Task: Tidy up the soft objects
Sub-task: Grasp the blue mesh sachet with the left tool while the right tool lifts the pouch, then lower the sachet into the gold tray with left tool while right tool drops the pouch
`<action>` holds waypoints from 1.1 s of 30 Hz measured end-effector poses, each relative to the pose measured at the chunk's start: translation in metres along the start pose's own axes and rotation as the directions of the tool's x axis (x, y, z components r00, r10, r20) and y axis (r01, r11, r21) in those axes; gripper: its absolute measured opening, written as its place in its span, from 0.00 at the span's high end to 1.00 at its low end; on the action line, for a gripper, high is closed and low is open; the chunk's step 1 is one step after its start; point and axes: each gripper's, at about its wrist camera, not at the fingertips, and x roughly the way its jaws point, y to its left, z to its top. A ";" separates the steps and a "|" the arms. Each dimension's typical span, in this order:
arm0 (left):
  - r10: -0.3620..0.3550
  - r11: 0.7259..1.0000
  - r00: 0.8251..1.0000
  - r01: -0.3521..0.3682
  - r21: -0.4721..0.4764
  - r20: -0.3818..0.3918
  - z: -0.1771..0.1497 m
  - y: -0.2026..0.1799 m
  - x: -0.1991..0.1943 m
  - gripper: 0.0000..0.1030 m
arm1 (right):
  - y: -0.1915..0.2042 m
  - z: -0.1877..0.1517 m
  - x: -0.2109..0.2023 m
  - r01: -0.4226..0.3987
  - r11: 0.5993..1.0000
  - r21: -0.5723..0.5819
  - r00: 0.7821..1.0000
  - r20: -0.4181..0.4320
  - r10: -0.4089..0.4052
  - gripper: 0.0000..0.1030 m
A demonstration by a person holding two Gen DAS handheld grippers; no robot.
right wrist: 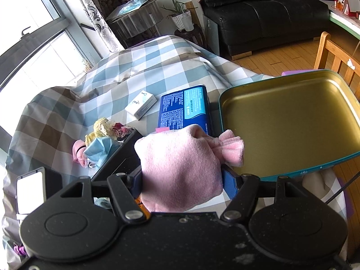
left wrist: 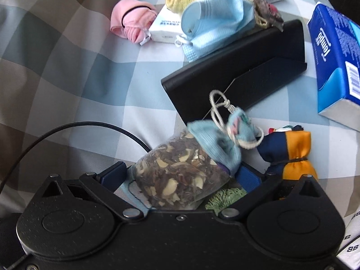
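The right gripper (right wrist: 182,180) squeezes a pink fleece pouch (right wrist: 180,168). The empty gold tin tray (right wrist: 292,121) lies just ahead to its right. The left gripper (left wrist: 180,175) grips a herb sachet (left wrist: 180,175), farther from it.

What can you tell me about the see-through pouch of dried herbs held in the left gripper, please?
The herb pouch is a plump sachet with a clear mesh body packed with brown and pale dried bits. Its light blue cloth neck is gathered and tied with a pale looped cord. It lies tilted, neck pointing up and right, squeezed between the blue pads of the left gripper. A green fuzzy thing shows beneath it; whether they touch is unclear.
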 end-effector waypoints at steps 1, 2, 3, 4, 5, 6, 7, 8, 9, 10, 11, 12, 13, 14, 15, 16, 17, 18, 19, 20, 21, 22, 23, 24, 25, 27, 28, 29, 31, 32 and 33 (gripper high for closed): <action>-0.002 1.000 1.000 0.002 -0.002 -0.015 0.001 0.000 0.004 0.04 | 0.000 0.000 0.001 0.003 1.000 0.001 1.000 -0.003 -0.003 0.34; -0.007 1.000 0.999 0.007 -0.005 -0.031 0.002 0.001 0.009 0.04 | 0.000 0.000 0.002 0.004 1.000 0.001 1.000 -0.005 -0.004 0.34; -0.011 1.000 0.999 0.010 -0.014 -0.045 0.003 0.002 0.013 0.02 | 0.001 -0.001 0.003 0.007 1.000 0.000 1.000 -0.008 -0.007 0.34; -0.021 1.000 0.998 0.020 -0.023 -0.055 0.006 0.005 0.016 0.02 | 0.001 -0.001 0.004 0.011 1.000 -0.001 1.000 -0.011 -0.011 0.34; -0.030 0.999 0.998 0.029 -0.026 -0.063 0.007 0.006 0.018 0.02 | 0.002 -0.001 0.006 0.015 1.000 -0.001 1.000 -0.014 -0.015 0.34; -0.037 0.999 0.997 0.035 -0.027 -0.066 0.007 0.007 0.019 0.02 | 0.002 -0.001 0.008 0.017 1.000 -0.001 1.000 -0.019 -0.017 0.34; -0.040 0.999 0.997 0.038 -0.025 -0.066 0.006 0.007 0.020 0.02 | 0.002 -0.002 0.010 0.019 1.000 0.001 1.000 -0.024 -0.019 0.34; -0.041 0.999 0.997 0.040 -0.017 -0.063 0.006 0.007 0.021 0.02 | 0.002 -0.002 0.011 0.020 1.000 0.002 0.999 -0.029 -0.020 0.34; -0.042 0.999 0.997 0.041 -0.013 -0.061 0.006 0.007 0.021 0.02 | 0.002 -0.003 0.012 0.020 1.000 0.002 0.999 -0.034 -0.020 0.34; -0.043 0.999 0.997 0.042 -0.012 -0.059 0.006 0.007 0.022 0.02 | 0.002 -0.003 0.013 0.021 1.000 0.001 0.999 -0.038 -0.021 0.34; -0.044 0.999 0.997 0.043 -0.014 -0.060 0.006 0.008 0.023 0.02 | 0.002 -0.003 0.014 0.022 1.000 0.001 0.999 -0.042 -0.022 0.34; -0.044 0.999 0.997 0.043 -0.015 -0.063 0.008 0.006 0.022 0.02 | 0.003 -0.003 0.014 0.023 1.000 -0.001 0.999 -0.043 -0.023 0.34; -0.045 0.999 0.997 0.044 -0.016 -0.065 0.008 0.006 0.021 0.02 | 0.003 -0.003 0.014 0.023 1.000 -0.001 0.999 -0.043 -0.023 0.34; -0.047 0.999 0.997 0.046 -0.018 -0.064 0.008 0.006 0.018 0.03 | 0.003 -0.004 0.014 0.023 1.000 -0.001 0.999 -0.042 -0.023 0.34; -0.054 0.998 0.997 0.053 -0.020 -0.063 0.008 0.007 0.018 0.05 | 0.003 -0.004 0.014 0.023 1.000 0.000 0.999 -0.041 -0.023 0.34; -0.070 0.997 0.996 0.068 -0.023 -0.058 0.008 0.008 0.015 0.12 | 0.002 -0.003 0.013 0.022 1.000 0.002 0.999 -0.039 -0.022 0.34; -0.092 0.996 0.994 0.091 -0.024 -0.053 0.006 0.010 0.011 0.16 | 0.002 -0.003 0.013 0.022 1.000 0.004 0.999 -0.037 -0.022 0.34; -0.104 0.994 0.994 0.103 -0.024 -0.045 0.005 0.011 0.009 0.22 | 0.001 -0.003 0.012 0.022 1.000 0.006 0.999 -0.036 -0.022 0.34; -0.097 0.995 0.995 0.096 -0.023 -0.034 0.003 0.011 0.005 0.30 | 0.001 -0.001 0.013 0.022 1.000 0.007 0.999 -0.035 -0.021 0.34; -0.089 0.996 0.996 0.089 -0.021 -0.021 0.002 0.012 0.002 0.32 | 0.001 -0.001 0.012 0.021 1.000 0.008 0.999 -0.033 -0.021 0.34; -0.089 0.996 0.996 0.089 -0.023 -0.011 0.001 0.013 0.000 0.34 | 0.001 -0.001 0.012 0.019 1.000 0.009 0.999 -0.032 -0.019 0.34; -0.092 0.995 0.996 0.092 -0.030 -0.002 -0.001 0.014 -0.003 0.36 | 0.001 -0.001 0.011 0.017 1.000 0.010 0.999 -0.030 -0.017 0.34; -0.094 0.995 0.996 0.094 -0.038 0.005 -0.001 0.016 -0.005 0.37 | 0.000 -0.001 0.010 0.015 1.000 0.011 0.999 -0.028 -0.015 0.34; -0.098 0.994 0.995 0.098 -0.048 0.011 -0.002 0.018 -0.007 0.37 | 0.000 -0.001 0.009 0.013 1.000 0.012 1.000 -0.026 -0.013 0.34; -0.101 0.993 0.995 0.102 -0.061 0.016 -0.003 0.021 -0.010 0.37 | 0.000 -0.001 0.008 0.012 1.000 0.013 1.000 -0.024 -0.011 0.34; -0.109 0.991 0.994 0.111 -0.078 0.030 -0.002 0.027 -0.018 0.37 | -0.001 -0.001 0.006 0.008 1.000 0.015 1.000 -0.019 -0.008 0.34; -0.112 0.990 0.993 0.115 -0.084 0.040 -0.002 0.030 -0.023 0.37 | -0.001 -0.001 0.005 0.007 1.000 0.016 1.000 -0.018 -0.007 0.34; -0.114 0.989 0.992 0.118 -0.089 0.049 -0.002 0.033 -0.027 0.37 | -0.002 -0.001 0.004 0.006 1.000 0.017 1.000 -0.017 -0.006 0.34; -0.118 0.987 0.990 0.125 -0.099 0.073 -0.001 0.038 -0.038 0.37 | -0.002 -0.001 0.002 0.005 1.000 0.020 1.000 -0.015 -0.004 0.34; -0.120 0.986 0.989 0.129 -0.104 0.088 0.000 0.040 -0.047 0.37 | -0.002 0.000 0.001 0.004 1.000 0.020 1.000 -0.013 -0.003 0.34; -0.121 0.985 0.987 0.132 -0.107 0.103 0.001 0.041 -0.054 0.37 | -0.002 0.000 0.000 0.003 1.000 0.020 1.000 -0.011 -0.003 0.34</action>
